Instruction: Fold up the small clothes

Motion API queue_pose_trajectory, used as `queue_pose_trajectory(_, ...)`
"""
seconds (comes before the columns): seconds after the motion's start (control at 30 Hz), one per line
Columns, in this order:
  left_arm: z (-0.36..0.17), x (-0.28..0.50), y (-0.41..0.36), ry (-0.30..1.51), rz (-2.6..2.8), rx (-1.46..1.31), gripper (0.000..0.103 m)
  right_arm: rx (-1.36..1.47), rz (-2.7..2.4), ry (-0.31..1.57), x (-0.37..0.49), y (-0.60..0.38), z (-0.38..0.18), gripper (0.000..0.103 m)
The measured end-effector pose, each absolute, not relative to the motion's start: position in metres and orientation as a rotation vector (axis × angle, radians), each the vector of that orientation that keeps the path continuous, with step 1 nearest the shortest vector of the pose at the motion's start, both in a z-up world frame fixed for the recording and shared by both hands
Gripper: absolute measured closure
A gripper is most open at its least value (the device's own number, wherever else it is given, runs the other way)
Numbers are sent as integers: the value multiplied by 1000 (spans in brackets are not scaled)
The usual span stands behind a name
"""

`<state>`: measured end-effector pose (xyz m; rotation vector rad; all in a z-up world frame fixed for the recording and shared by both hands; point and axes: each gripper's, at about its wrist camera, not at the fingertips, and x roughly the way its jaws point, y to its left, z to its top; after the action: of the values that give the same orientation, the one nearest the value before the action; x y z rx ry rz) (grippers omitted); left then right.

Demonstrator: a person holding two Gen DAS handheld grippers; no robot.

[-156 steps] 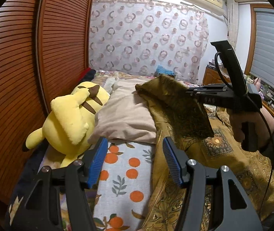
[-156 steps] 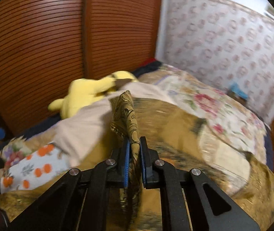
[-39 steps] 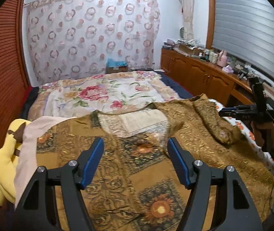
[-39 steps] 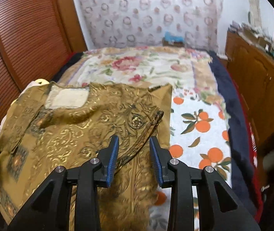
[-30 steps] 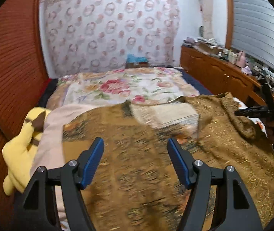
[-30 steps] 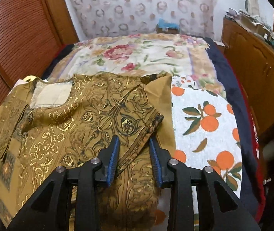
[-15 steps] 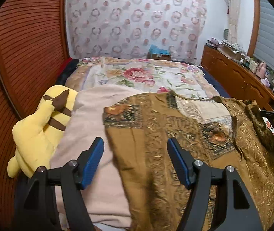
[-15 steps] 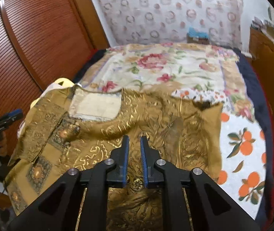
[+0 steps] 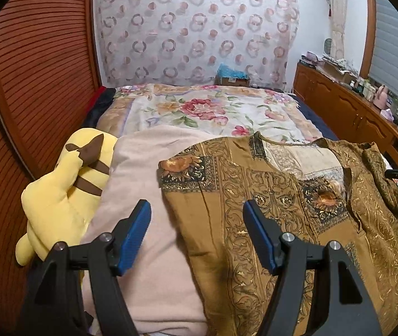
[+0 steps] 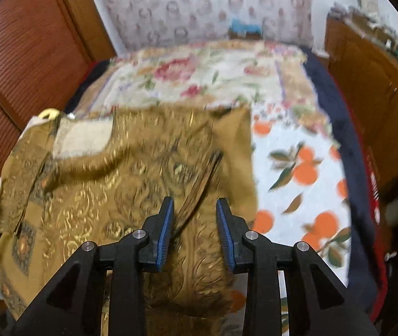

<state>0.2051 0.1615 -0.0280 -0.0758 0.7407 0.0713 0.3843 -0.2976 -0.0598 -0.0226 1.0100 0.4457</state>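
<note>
Gold-brown garment [image 9: 297,210]: spread flat on bed, ready for your fold.
Left gripper [image 9: 196,225]: wide, empty, over garment's left edge.
Right gripper [image 10: 194,225]: jaws just parted; sleeve hem [image 10: 199,187] lies loose between.

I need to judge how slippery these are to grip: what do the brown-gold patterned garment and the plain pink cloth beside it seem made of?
Brown-gold patterned garment: looks like thin woven fabric with shiny metallic gold print, since the scrolls glint and it creases softly; probably smooth.
Plain pink cloth: seems a matte, soft, thicker knit or fleece, with no sheen and rounded folds; the exact fibre is unclear.
</note>
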Motion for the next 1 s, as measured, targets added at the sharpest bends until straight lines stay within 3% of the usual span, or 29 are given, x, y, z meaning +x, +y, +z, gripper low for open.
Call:
queue_pose_trajectory(0.1, -30, 205, 164, 743, 74, -72, 35, -58, 427, 1016, 388, -289, -68, 75)
queue_pose_trajectory(0.2, -32, 204, 168, 751, 82, -84, 35, -72, 438, 1001, 392, -281, -65, 97)
queue_pose_trajectory(0.27, -33, 203, 171, 752, 88, -86, 35, -90, 471, 970, 391, -272, -58, 100)
queue_pose_trajectory(0.57, -35, 204, 176, 752, 98, -90, 35, -107, 654, 916, 379, -218, -38, 102)
queue_pose_trajectory(0.63, -36, 204, 177, 753, 99, -88, 35, -155, 668, 914, 376, -205, -40, 99)
queue_pose_trajectory(0.9, -35, 210, 186, 764, 111, -90, 35, -135, 578, 881, 384, -234, -34, 60)
queue_pose_trajectory(1.0, -38, 216, 190, 780, 114, -92, 35, -161, 483, 879, 392, -255, -38, 58)
